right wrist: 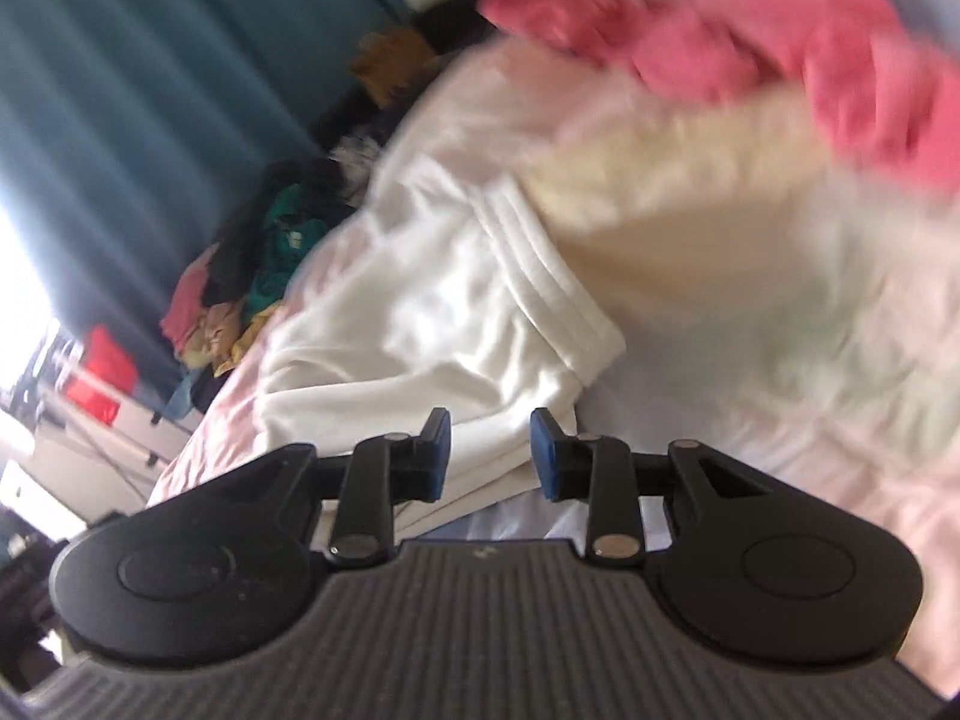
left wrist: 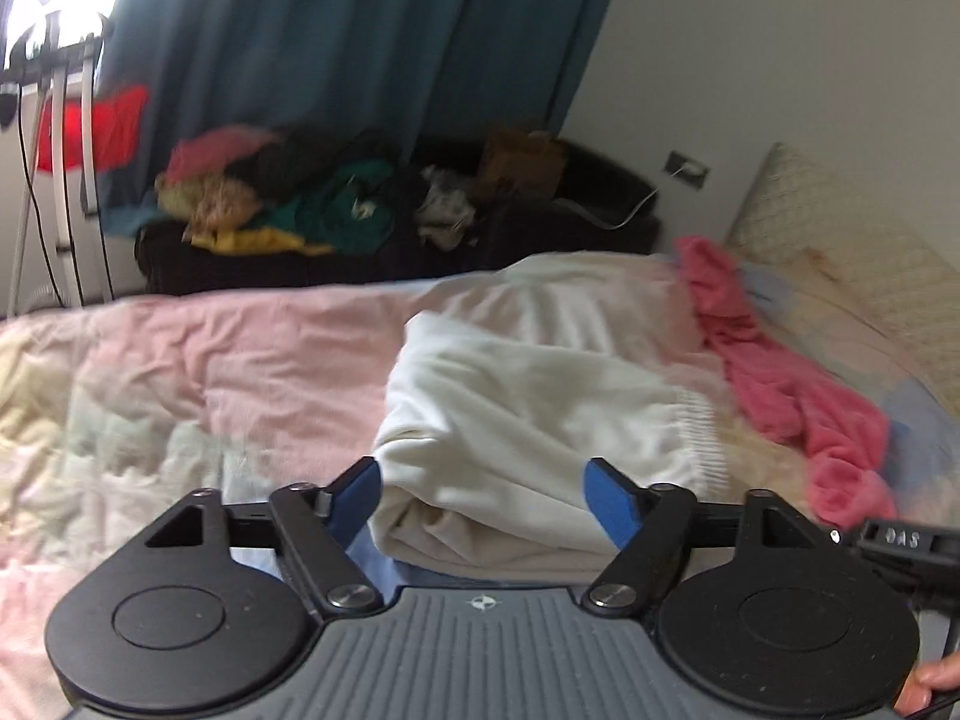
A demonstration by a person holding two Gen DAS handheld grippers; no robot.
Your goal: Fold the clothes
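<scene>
Nearest us, our left gripper (left wrist: 483,501) stands wide open with nothing pinched, and our right gripper (right wrist: 491,455) is parted narrowly, also empty. Beyond them the bed (left wrist: 180,372), under its pale pink cover, carries the folded white garment (left wrist: 528,396) near the edge closest to us. A crumpled pink garment (left wrist: 786,372) lies just beside it toward the pillow (left wrist: 852,240). Past the bed's far edge, a heap of clothes (left wrist: 288,198) sits on a dark sofa (left wrist: 600,216).

1 white garment (left wrist: 528,396), folded. 1 pink garment (left wrist: 786,384). 1 pastel bedspread (left wrist: 198,372). 1 teal curtain (left wrist: 360,42). 1 heap of mixed clothes (left wrist: 288,198). 2 grippers: left gripper (left wrist: 483,498), right gripper (right wrist: 491,453).
</scene>
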